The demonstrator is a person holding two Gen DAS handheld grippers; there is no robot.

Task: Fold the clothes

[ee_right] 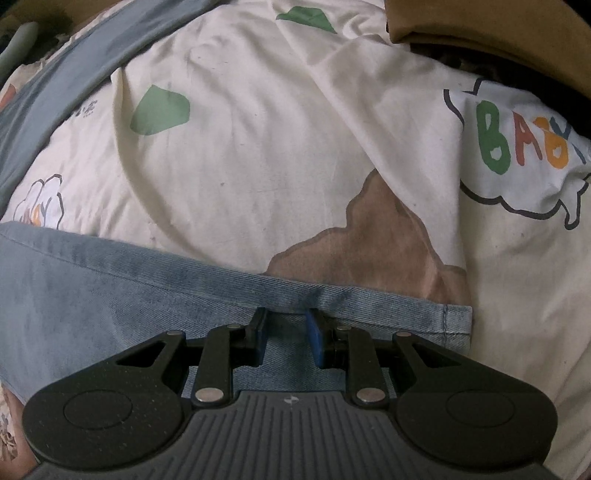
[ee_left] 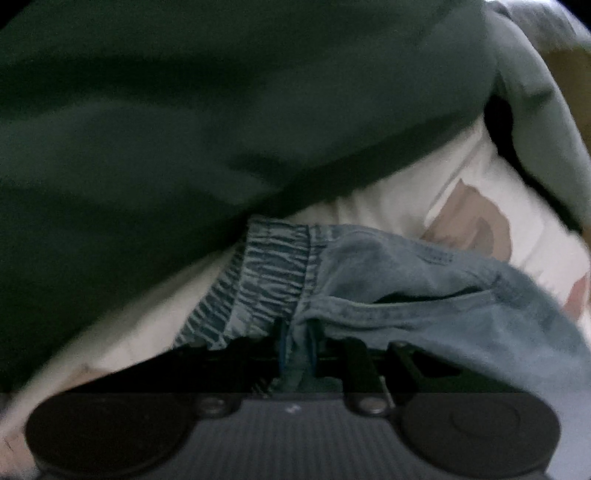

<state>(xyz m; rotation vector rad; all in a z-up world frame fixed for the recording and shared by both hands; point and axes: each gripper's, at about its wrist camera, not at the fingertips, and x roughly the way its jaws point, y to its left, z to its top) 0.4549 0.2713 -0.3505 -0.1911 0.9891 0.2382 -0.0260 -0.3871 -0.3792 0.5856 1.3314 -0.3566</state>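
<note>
Currently, L tool [ee_left: 295, 350] has its blue pads nearly together, w/ a bunch of denim pinched between them. Jeans [ee_left: 424, 295] drape from that grip: elastic gathered waistband [ee_left: 258, 280] sits just above-left of the pads, pocket seam runs off to the right. Left view is blurred; pad contact reads as a firm pinch.

R tool [ee_right: 286, 334] points steeply down at the jeans [ee_right: 110, 280] near the leg hem [ee_right: 456, 321]. Pads stand partly apart, one each side of a small denim ridge at the folded edge; whether they press on the cloth cannot be told.

Jeans lie on a bed, on a cream printed sheet [ee_right: 258, 166] w/ green, brown and "BABY" motifs. In right view, denim runs along the near side as a strip from the left edge to the hem at right.

Edges/room:
- Dark green fabric [ee_left: 184, 110] fills the upper left view, hanging close over the waistband.
- Grey-blue cloth band [ee_right: 55, 92] crosses the far-left corner of the sheet.
- Brown folded item [ee_right: 461, 22] sits at the far-right corner.
- Sheet beyond the denim edge is wrinkled, bare of clothes through the middle.
</note>
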